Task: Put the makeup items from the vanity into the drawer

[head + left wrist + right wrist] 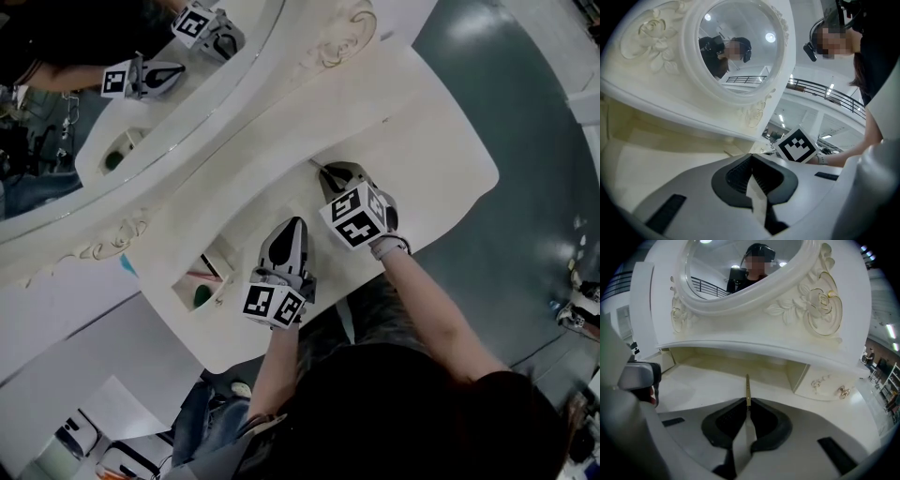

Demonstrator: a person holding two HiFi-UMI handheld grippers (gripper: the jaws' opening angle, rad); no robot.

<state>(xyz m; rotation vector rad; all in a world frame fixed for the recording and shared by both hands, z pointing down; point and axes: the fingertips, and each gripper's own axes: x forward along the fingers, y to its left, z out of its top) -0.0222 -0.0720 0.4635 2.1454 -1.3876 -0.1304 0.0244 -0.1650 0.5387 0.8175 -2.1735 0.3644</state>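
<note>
The right gripper (pixel 747 405) pinches a thin gold stick (pixel 748 389) over the vanity top (pixel 427 159). The left gripper (pixel 752 169), its jaws pressed together on nothing, hovers near the open drawer (pixel 184 298).

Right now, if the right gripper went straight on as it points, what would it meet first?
Likely the vanity top, struck first by the thin gold stick clamped in the right gripper; the recess wall lies farther back, but depth is unclear.
</note>
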